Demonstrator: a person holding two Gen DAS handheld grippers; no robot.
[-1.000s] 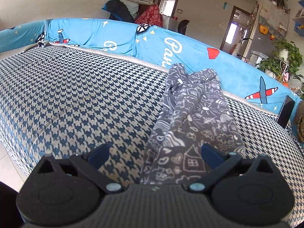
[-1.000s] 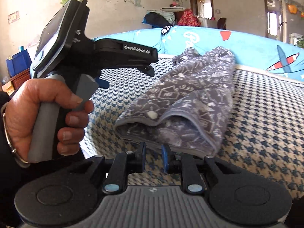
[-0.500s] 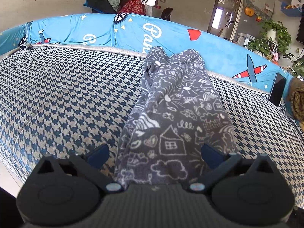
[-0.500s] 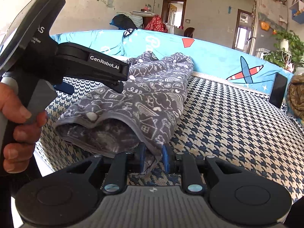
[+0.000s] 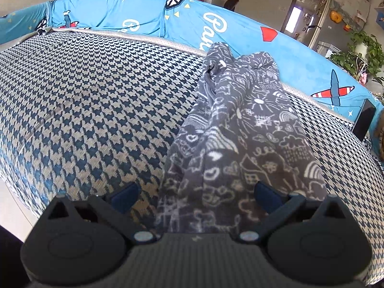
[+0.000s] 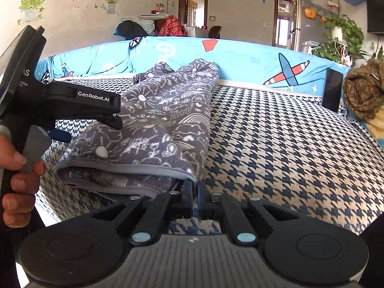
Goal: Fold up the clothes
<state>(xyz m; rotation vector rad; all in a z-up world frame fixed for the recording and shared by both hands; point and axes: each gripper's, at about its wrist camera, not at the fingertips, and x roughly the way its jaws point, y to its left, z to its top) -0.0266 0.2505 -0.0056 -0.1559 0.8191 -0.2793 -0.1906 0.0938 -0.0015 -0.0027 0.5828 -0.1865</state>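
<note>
A grey fleece garment [image 5: 242, 129] with white doodle print lies folded in a long strip on the houndstooth cushion [image 5: 91, 110]. My left gripper [image 5: 195, 194] is open wide, and the garment's near end lies between its blue pads without touching them. In the right wrist view this left gripper [image 6: 91, 129] hovers over the garment's [image 6: 165, 120] left side, held by a hand [image 6: 16, 180]. My right gripper [image 6: 195, 188] sits at the near right corner of the grey hem, its jaws closing to a thin slit with the hem's corner pinched between them.
A blue printed cover [image 5: 148, 16] runs along the cushion's far edge. A dark phone-like slab [image 6: 332, 90] and a brown knitted bundle [image 6: 364, 88] stand at the right end. Potted plants [image 6: 340, 33] and doorways lie beyond. The cushion's front edge drops to the floor at the left.
The right gripper swung right along the hem to its corner and its jaws narrowed onto the fabric. The left gripper sank closer to the garment's near end, still open.
</note>
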